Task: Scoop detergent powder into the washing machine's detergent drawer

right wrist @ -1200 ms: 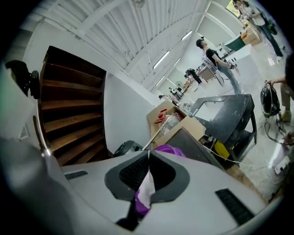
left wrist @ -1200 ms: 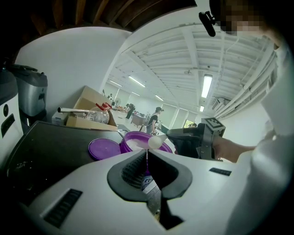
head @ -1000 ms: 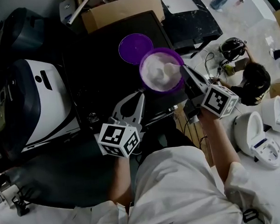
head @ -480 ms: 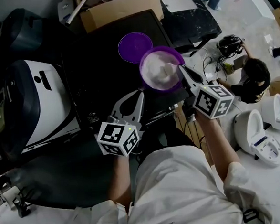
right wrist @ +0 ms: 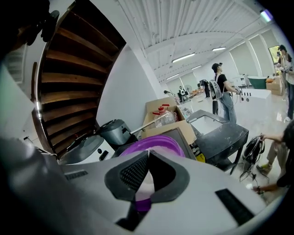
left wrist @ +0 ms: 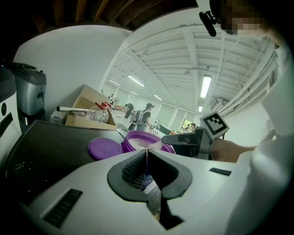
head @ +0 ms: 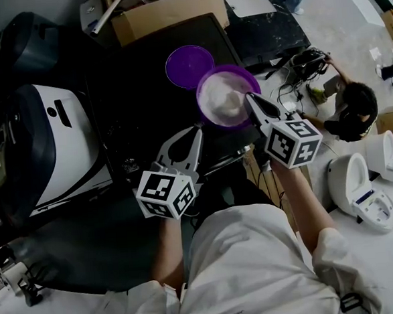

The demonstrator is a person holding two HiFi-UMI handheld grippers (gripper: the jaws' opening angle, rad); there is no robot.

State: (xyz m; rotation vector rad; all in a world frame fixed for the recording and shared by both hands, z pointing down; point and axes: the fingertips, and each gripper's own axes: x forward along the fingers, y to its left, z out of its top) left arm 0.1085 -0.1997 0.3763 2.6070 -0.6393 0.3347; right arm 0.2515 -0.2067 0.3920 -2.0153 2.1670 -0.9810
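Observation:
A purple bowl (head: 206, 80) of white detergent powder stands on a black top (head: 139, 103), with its purple lid (head: 189, 65) lying flat just behind it. My right gripper (head: 249, 97) reaches over the bowl's right rim, jaws shut on a white scoop (head: 232, 103) that is down in the powder. In the left gripper view, the right gripper (left wrist: 167, 137) points left into the bowl (left wrist: 138, 137). My left gripper (head: 198, 128) hovers in front of the bowl, shut and holding nothing. No detergent drawer is in view.
A white and dark appliance (head: 55, 149) stands at the left. A cardboard box (head: 170, 14) sits behind the black top, a dark table (head: 268, 27) at the back right. On the floor at right, a person (head: 358, 111) crouches near cables and white fixtures (head: 360, 188).
My right gripper has slid a little left and nearer over the bowl. The left gripper has stayed where it was.

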